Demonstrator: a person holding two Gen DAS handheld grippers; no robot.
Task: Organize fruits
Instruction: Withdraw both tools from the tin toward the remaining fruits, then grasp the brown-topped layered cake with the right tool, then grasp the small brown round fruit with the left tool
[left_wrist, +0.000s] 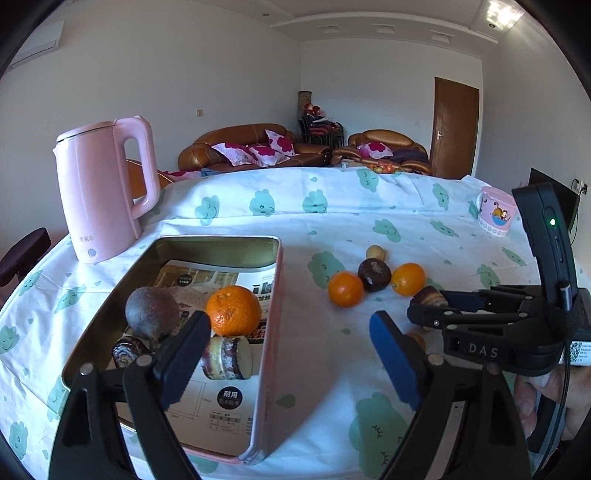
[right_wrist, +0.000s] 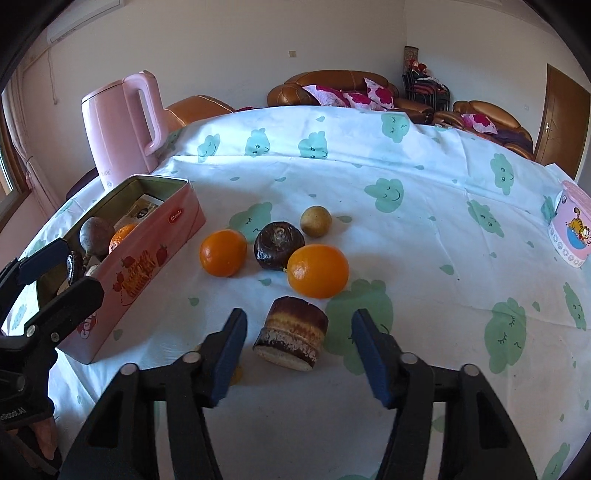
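Our right gripper (right_wrist: 299, 356) hangs with jaws wide apart either side of the cane piece (right_wrist: 291, 334), lined up, we judge, to grasp it for the tin (right_wrist: 155, 254). The piece lies on the cloth (right_wrist: 424, 229) near the oranges, banded brown and yellow, its pale cut end toward us. Our left gripper (left_wrist: 288, 354) waits open and empty over the tin's wall.
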